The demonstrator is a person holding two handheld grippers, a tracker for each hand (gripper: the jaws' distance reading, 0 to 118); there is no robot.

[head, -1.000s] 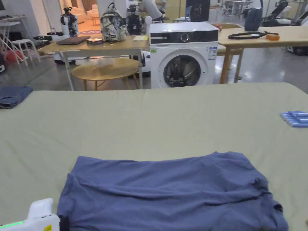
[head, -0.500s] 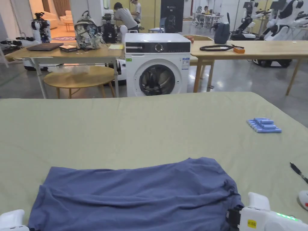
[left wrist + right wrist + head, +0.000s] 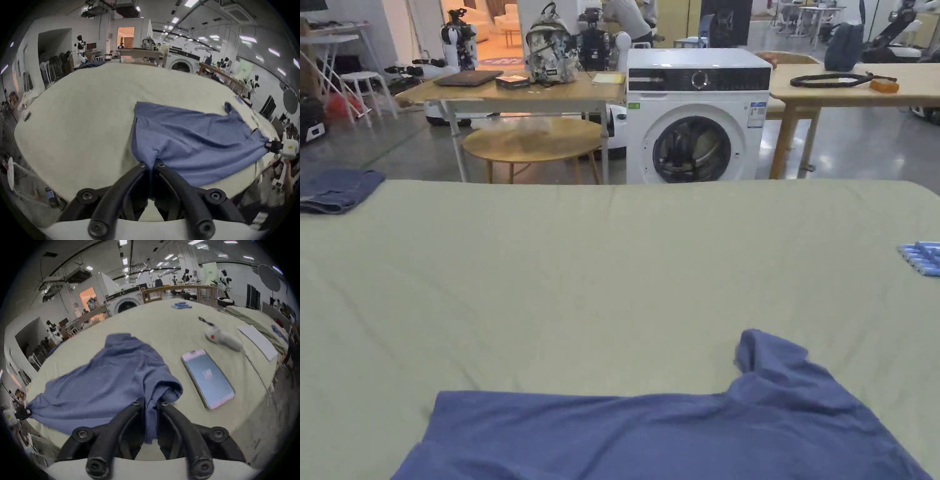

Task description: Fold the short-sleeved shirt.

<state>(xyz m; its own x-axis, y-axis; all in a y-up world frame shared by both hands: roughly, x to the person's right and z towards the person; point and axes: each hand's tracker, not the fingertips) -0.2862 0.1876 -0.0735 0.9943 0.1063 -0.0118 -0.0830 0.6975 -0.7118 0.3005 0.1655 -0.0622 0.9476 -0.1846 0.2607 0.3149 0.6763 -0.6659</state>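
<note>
The blue short-sleeved shirt [image 3: 675, 431] lies spread across the near part of the green-covered table [image 3: 612, 262], with one sleeve [image 3: 769, 356] poking up at its far right. In the left gripper view my left gripper [image 3: 151, 165] is shut on the shirt [image 3: 186, 142] at its near left edge. In the right gripper view my right gripper [image 3: 150, 403] is shut on a bunched fold of the shirt [image 3: 105, 378] at its near right end. Each view also shows the other gripper pinching the far end: the right gripper [image 3: 267, 145] and the left gripper [image 3: 27, 411]. The cloth is stretched between them.
Right of the shirt lie a phone [image 3: 207, 378], a white device with an orange dot [image 3: 222, 340] and a pen [image 3: 205, 321]. A blue bundle [image 3: 922, 257] sits at the table's right edge, folded jeans [image 3: 337, 190] at the far left. A washing machine [image 3: 697, 115] stands beyond.
The head camera has swung about. The shirt now lies nearer the table's near edge and flatter, with a sleeve sticking out at its far right. The gripper bodies have left the head view.
</note>
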